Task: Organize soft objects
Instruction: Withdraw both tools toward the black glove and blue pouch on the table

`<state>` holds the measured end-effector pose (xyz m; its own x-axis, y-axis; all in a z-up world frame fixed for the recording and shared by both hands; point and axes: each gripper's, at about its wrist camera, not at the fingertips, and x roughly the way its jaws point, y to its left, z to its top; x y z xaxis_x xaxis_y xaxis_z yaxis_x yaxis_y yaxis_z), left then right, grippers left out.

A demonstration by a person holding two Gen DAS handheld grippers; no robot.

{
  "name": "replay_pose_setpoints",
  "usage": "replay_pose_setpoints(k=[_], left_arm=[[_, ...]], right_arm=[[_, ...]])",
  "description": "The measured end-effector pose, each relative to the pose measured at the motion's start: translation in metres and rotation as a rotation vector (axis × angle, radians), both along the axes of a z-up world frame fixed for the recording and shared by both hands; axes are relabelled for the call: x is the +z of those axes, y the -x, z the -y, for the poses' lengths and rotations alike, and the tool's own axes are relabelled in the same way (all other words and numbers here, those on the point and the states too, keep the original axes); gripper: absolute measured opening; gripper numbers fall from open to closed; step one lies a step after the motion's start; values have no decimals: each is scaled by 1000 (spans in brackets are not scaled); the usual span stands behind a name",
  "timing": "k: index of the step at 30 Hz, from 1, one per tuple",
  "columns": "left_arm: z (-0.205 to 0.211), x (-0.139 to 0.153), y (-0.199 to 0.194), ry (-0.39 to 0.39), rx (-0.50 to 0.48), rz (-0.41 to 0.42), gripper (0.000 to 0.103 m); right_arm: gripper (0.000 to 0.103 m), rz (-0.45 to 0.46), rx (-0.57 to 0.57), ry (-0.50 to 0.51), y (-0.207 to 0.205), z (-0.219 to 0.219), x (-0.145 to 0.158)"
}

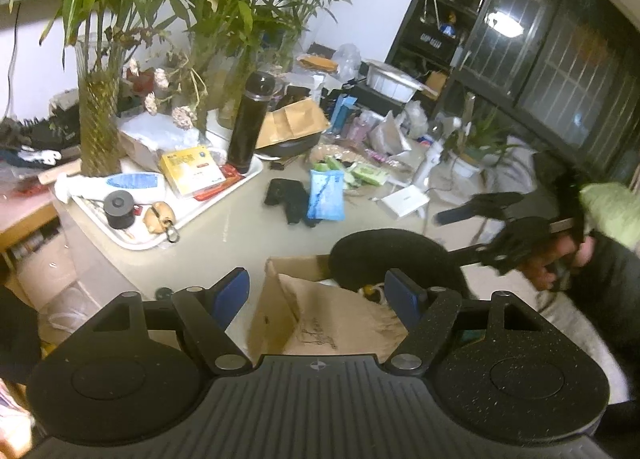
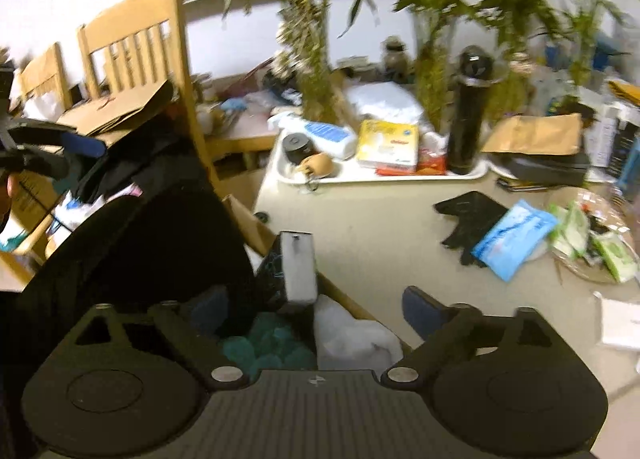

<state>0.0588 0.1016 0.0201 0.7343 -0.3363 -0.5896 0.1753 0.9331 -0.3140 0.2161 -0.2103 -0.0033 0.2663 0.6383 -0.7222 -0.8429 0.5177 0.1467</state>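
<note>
A cardboard box (image 1: pixel 280 307) stands at the table's near edge with brown paper, a white cloth (image 2: pixel 352 335) and a teal soft thing (image 2: pixel 264 347) inside. A black round soft object (image 1: pixel 392 259) leans over the box; it also shows in the right wrist view (image 2: pixel 160 251). My left gripper (image 1: pixel 320 295) is open and empty above the box. My right gripper (image 2: pixel 316 311) is open and empty over the box too; it also shows in the left wrist view (image 1: pixel 472 215). A black glove (image 1: pixel 290 201) and a blue packet (image 1: pixel 326 195) lie mid-table.
A white tray (image 1: pixel 240 183) holds a black flask (image 1: pixel 250 123), a yellow box and small items. Tall plants in vases (image 1: pixel 98 119) stand behind. Green packets (image 2: pixel 592 243) lie in a dish at the right. A wooden chair (image 2: pixel 136 43) stands left of the table.
</note>
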Motion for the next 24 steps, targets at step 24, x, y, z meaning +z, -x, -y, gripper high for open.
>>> replay_pose_setpoints(k=[24], left_arm=[[27,-1,-47,-173,-25,-15,74]], right_arm=[[103,92,-432,99,31,73,2]])
